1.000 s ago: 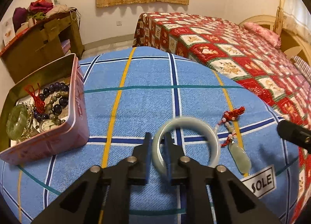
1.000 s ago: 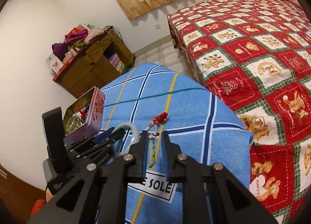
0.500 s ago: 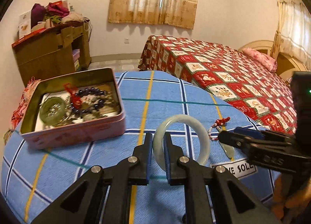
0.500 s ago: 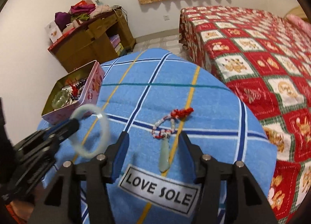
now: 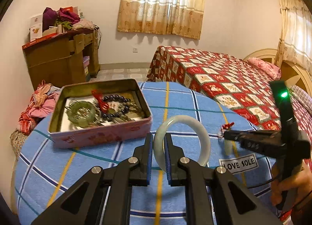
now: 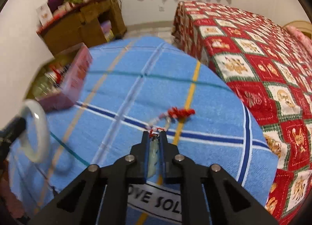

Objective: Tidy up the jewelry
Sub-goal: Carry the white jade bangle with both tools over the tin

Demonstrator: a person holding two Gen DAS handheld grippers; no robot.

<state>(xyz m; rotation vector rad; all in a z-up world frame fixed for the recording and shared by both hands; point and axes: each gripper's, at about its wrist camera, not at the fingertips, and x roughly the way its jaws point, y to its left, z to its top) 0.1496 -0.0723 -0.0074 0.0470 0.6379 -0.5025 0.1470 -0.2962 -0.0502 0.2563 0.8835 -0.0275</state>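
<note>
Jewelry tin (image 5: 101,137): pink-sided metal box with its lid off, standing on the blue plaid cloth; every place below is told from this tin.
Plaid cloth (image 5: 120,168): blue, with yellow, navy and teal lines, spread under the tin and reaching far to its right; a white "LOVE SOLE" label (image 5: 239,164) sits well to the tin's right.
Bed (image 5: 218,74): red patchwork cover, behind the tin and to its right.
Cabinet (image 5: 58,59): brown wood, behind the tin to its left, with clothes and boxes heaped on top.
Left gripper (image 5: 159,143): just right of the tin's front corner; its jaws are clamped on the near edge of the jade bangle.
Jade bangle (image 5: 202,133): pale green ring, held upright off the cloth, close to the tin's right side.
Right gripper (image 6: 154,137): well right of the tin, pointing down at the cloth; its jaws are pressed together on the jade pendant.
Jade pendant (image 6: 154,152): pale green drop between the right jaws; its red knot (image 6: 180,112) and beaded cord lie on the cloth just beyond the tips.
Tin contents: a green jade disc (image 5: 81,110), a dark bead bracelet (image 5: 117,106) and a red tassel (image 5: 100,100), lying together inside.
</note>
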